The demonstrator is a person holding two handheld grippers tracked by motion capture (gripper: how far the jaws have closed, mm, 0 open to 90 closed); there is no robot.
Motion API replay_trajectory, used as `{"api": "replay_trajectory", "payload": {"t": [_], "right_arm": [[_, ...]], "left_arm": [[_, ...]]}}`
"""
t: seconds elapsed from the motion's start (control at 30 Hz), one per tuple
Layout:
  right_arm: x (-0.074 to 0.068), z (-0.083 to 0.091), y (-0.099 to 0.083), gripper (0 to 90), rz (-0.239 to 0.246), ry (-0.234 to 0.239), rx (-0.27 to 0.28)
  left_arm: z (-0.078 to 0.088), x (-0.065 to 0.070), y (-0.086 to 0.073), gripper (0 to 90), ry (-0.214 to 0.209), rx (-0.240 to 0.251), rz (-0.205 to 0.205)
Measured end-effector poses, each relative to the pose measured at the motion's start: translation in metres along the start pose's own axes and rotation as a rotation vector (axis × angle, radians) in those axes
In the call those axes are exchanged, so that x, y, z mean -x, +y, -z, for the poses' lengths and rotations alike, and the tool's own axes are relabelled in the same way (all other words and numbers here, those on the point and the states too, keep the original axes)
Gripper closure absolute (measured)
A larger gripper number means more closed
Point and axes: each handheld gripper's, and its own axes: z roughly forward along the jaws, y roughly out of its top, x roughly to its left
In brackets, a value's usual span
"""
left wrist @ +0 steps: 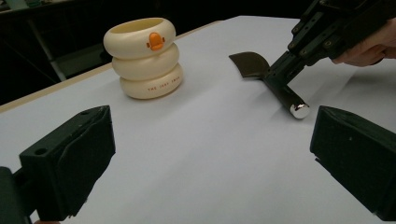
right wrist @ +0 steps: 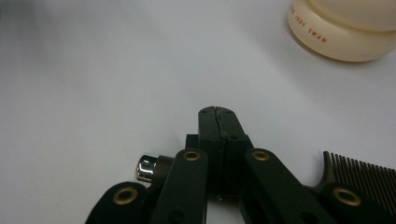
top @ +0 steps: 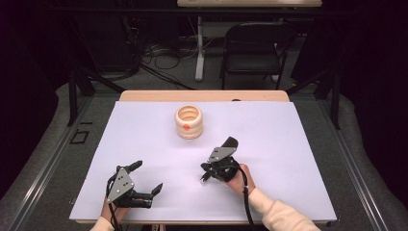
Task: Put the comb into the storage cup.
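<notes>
High view: we see the right claw (top: 217,166) at lower centre on the bench (top: 288,159), the left claw (top: 144,180) released at lower left.

Left gripper view: the right claw clenched on a dark comb (left wrist: 275,81), upper right.

Right gripper view: comb teeth at lower right; the cream holder (right wrist: 341,28) reads "THE JUST SWAN".

My left gripper (left wrist: 210,163) has its jaws wide apart over bare white tabletop (left wrist: 210,154), nothing between them. Cream three-ring stacked holder with an orange duck bill (left wrist: 144,58) stands ahead left. My right gripper (left wrist: 285,70) is clamped on a dark brown chrome-tipped comb handle (left wrist: 280,88), ahead right.
</notes>
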Motion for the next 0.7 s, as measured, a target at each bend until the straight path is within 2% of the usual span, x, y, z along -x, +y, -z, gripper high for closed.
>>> {"api": "replay_trajectory", "payload": {"t": [0.27, 0.7], "right_arm": [[-0.0024, -0.007, -0.0005, 90.0, -0.002, 0.016, -0.046], [-0.0029, -0.0069, -0.0018, 90.0, -0.008, 0.034, -0.09]], "left_arm": [[0.0001, 0.0, 0.0, 0.0, 0.0, 0.0, -0.002], [0.0007, 0.0, 0.0002, 0.1, 0.002, 0.0, -0.003]]}}
